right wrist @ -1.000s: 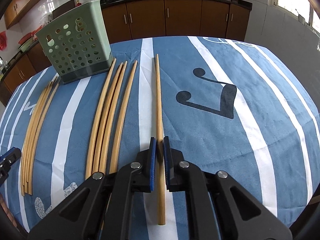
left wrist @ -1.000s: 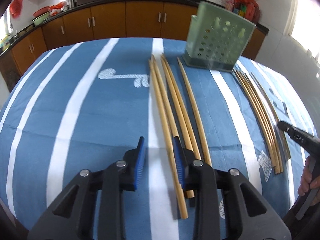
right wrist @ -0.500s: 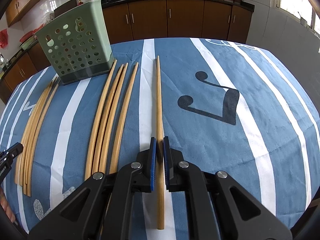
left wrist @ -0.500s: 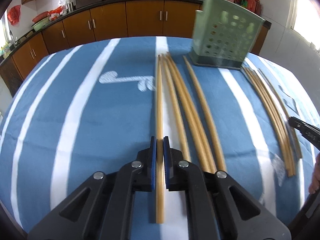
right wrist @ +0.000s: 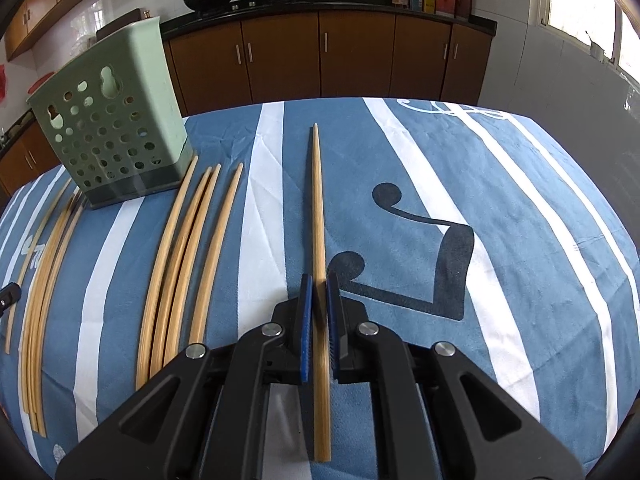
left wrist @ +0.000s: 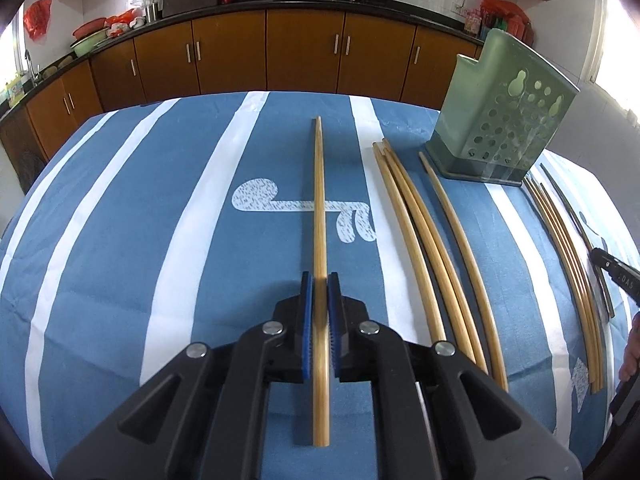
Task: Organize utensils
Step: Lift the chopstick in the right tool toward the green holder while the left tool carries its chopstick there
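Each gripper, left (left wrist: 319,312) and right (right wrist: 319,312), was clenched on one long bamboo chopstick (left wrist: 319,220) (right wrist: 318,216), apparently mid-pickup; next, each needed tipping into the perforated green plastic holder (left wrist: 504,120) (right wrist: 108,128).

The left gripper (left wrist: 319,300) points forward and steeply downward, its blue-padded jaws clamped on a bamboo chopstick (left wrist: 319,216) that runs straight out between them. The right gripper (right wrist: 319,300) has the same pose, its jaws pressed tight on a second bamboo chopstick (right wrist: 317,208). At the right edge of the left wrist view, a person's fingers (left wrist: 631,354) wrap the right gripper's handle.
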Available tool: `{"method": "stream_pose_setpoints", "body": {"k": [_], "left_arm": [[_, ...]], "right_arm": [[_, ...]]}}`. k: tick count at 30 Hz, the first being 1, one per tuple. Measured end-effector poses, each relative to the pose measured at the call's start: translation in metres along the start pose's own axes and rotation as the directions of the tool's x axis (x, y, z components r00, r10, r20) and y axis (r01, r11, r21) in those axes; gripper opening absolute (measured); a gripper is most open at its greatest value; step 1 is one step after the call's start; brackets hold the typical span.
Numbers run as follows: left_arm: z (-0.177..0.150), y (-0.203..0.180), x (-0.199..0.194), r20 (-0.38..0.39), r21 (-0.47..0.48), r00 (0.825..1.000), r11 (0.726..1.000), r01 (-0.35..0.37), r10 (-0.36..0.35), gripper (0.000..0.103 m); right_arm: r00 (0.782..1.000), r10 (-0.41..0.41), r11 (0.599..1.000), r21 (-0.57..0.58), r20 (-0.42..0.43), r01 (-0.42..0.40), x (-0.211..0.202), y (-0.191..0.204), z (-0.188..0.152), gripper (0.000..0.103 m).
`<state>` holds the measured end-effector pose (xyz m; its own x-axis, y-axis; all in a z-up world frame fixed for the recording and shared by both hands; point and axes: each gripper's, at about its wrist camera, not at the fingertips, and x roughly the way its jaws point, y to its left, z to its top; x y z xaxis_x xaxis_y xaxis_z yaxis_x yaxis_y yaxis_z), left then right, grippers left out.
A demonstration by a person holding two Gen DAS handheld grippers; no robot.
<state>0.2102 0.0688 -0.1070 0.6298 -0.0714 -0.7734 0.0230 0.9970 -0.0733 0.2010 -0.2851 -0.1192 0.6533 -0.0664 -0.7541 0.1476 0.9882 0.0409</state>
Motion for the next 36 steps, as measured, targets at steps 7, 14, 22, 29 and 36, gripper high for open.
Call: {"method": "stream_pose_setpoints", "body": {"k": [7,14,22,29,36], "left_arm": [[-0.001,-0.001,0.0,0.001,0.001,1.0,1.0,0.0,0.0,0.011],[-0.011,0.002,-0.008,-0.002,0.012,1.0,1.0,0.0,0.0,0.011],[-0.017,0.0,-0.015,-0.018,0.025,1.0,1.0,-0.008,0.008,0.009],[-0.005,0.004,-0.052,0.081,0.019,0.997,1.0,-0.001,0.0,0.009],[0.02,0.011,-0.102,0.238,-0.02,0.971,1.0,0.013,-0.008,0.008]], "right_arm": [[1.0,0.007,1.0,0.007,0.001,-0.007,0.0,-0.002,-0.001,0.009],[1.0,0.013,1.0,-0.018,-0.002,-0.013,-0.007,-0.001,-0.009,0.008],[0.999,0.033,0.999,-0.011,0.03,-0.032,-0.025,-0.002,-0.009,0.007],[0.984,0.056,0.998,-0.009,0.17,-0.055,-0.075,-0.008,0.007,0.007],[0.955,0.07,0.997,0.009,0.287,-0.076,-0.109,-0.015,0.024,0.007]]}}
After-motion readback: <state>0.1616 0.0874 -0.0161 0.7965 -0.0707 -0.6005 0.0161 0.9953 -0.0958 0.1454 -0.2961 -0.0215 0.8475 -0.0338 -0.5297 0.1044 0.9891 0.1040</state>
